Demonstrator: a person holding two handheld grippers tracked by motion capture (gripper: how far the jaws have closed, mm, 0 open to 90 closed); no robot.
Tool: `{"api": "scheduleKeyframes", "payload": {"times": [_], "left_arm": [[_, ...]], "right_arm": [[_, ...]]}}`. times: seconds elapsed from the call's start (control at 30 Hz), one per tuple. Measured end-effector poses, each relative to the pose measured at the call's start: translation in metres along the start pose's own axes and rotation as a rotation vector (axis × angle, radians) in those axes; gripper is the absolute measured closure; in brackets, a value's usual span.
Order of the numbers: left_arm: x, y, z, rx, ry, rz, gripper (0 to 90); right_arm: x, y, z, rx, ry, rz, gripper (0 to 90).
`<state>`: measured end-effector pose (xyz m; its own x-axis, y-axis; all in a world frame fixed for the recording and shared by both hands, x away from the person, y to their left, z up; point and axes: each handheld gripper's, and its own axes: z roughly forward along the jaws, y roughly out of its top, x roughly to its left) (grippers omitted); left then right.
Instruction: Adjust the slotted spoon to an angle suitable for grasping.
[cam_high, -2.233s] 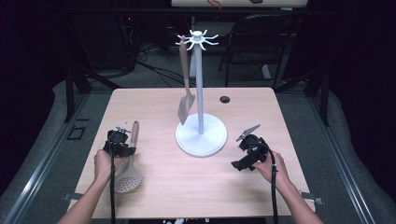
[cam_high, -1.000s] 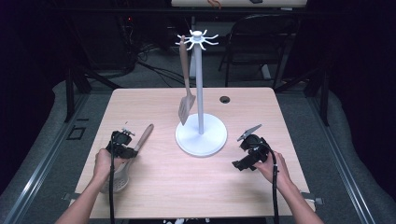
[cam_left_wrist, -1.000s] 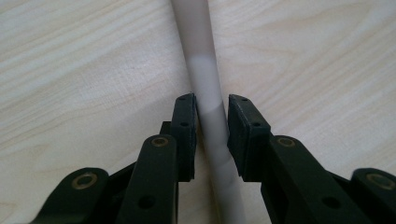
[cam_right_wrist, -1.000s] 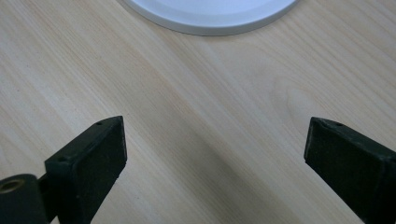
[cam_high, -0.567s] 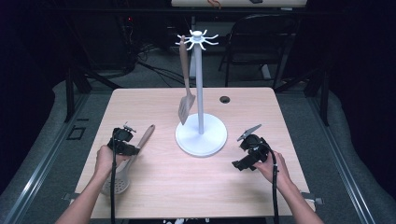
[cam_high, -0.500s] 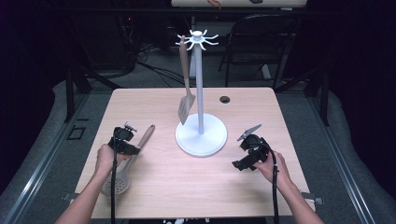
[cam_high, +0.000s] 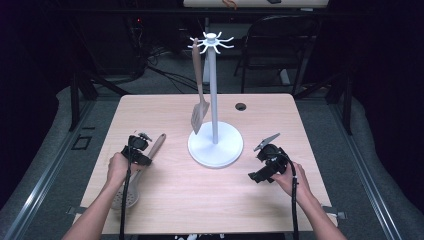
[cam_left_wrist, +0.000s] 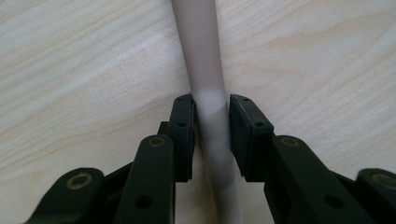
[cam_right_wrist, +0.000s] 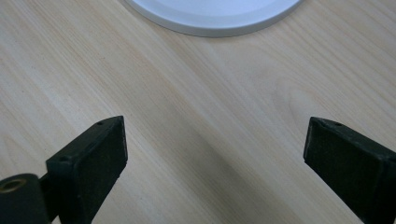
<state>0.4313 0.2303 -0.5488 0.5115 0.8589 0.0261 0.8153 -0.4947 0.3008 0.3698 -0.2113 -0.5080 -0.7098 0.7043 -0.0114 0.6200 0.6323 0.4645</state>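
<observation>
Wooden tabletop (cam_high: 210, 195) bears no readable writing; left gripper (cam_left_wrist: 211, 116), near its left edge, has just tightened on the skimmer's handle (cam_left_wrist: 201, 56); right gripper (cam_right_wrist: 215, 140) gapes empty near the right edge.

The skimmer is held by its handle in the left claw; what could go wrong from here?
1. The left claw pinches the skimmer on a smooth round handle, far from the head, so it may twist or slip when lifted.
2. A spatula already hangs from the stand; the long skimmer could knock it.
3. The right claw is open, off the stand, which may tip.
</observation>
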Motion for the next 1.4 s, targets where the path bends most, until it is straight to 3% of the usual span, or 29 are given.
{"api": "scheduleKeyframes", "payload": {"times": [0.17,0.23,0.3,0.53,0.77,1.2,1.4], "left_arm": [[0.000,-0.001,0.000,-0.005,0.003,0.000,71.9],[0.001,-0.002,0.000,-0.017,-0.018,-0.005,72.6],[0.001,-0.003,-0.001,-0.036,-0.047,-0.011,74.0],[0.002,-0.009,-0.009,-0.093,-0.066,-0.021,75.7],[0.010,-0.020,-0.021,-0.177,-0.123,-0.068,76.0],[0.006,-0.032,-0.045,-0.276,-0.089,-0.034,76.1],[0.006,-0.037,-0.053,-0.336,-0.088,-0.055,76.2]], "right_arm": [[-0.001,-0.001,0.001,-0.008,-0.004,0.006,5.7],[-0.001,-0.001,0.000,-0.002,-0.003,0.001,5.7],[0.000,-0.001,-0.001,-0.003,-0.011,0.006,5.8],[-0.001,-0.001,-0.002,-0.006,-0.007,0.003,5.8],[-0.001,-0.001,-0.001,-0.002,-0.006,0.007,5.8],[-0.002,-0.001,0.000,0.012,-0.010,-0.002,5.8],[-0.003,-0.002,0.001,0.010,-0.004,0.007,5.8]]}}
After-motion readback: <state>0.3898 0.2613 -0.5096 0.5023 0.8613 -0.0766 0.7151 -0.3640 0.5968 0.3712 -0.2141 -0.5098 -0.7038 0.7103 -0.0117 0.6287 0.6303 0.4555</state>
